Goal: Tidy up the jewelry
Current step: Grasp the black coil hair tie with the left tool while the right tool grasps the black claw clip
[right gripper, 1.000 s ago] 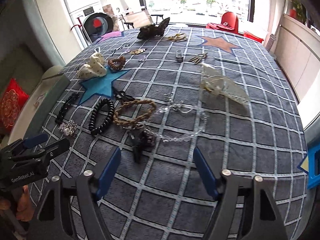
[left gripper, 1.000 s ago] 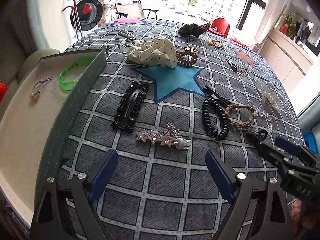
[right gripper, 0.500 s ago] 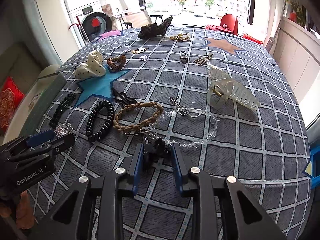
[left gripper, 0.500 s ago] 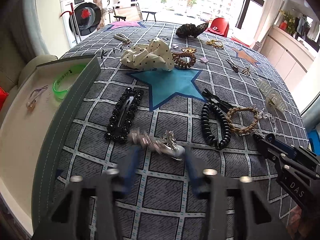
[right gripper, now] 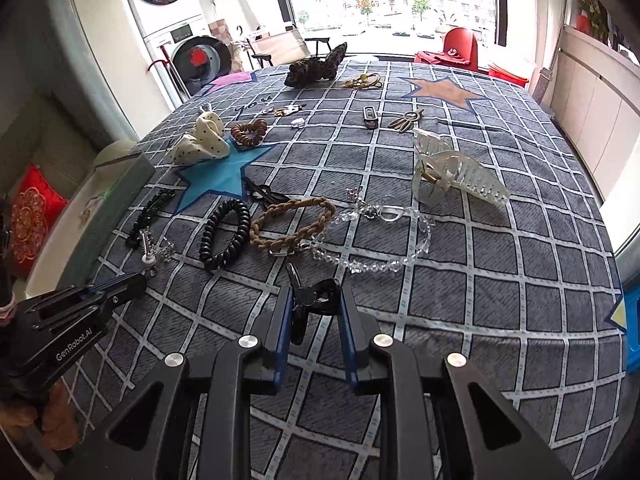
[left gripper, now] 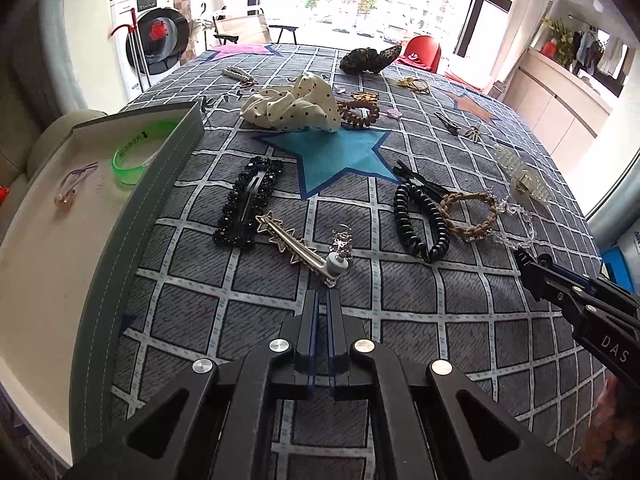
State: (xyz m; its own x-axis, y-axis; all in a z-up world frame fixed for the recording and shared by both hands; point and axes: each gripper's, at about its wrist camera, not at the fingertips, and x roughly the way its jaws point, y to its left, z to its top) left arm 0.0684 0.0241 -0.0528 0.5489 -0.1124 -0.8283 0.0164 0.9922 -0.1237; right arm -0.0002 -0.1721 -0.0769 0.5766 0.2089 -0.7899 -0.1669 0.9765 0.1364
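black clip (right gripper: 314, 304) half hidden between right tongs (right gripper: 314, 312)

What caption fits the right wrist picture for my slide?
Right gripper pinches a small black claw clip on the checked bedspread, beside a clear bead chain.

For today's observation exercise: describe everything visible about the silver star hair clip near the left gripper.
The silver star hair clip is a slim metal bar lined with open star outlines, ending in a small grey knob beside a sparkly charm. It lies flat and diagonal on the checked cloth, its far end touching the black beaded clip. The left gripper has just closed its jaws at the knob end.
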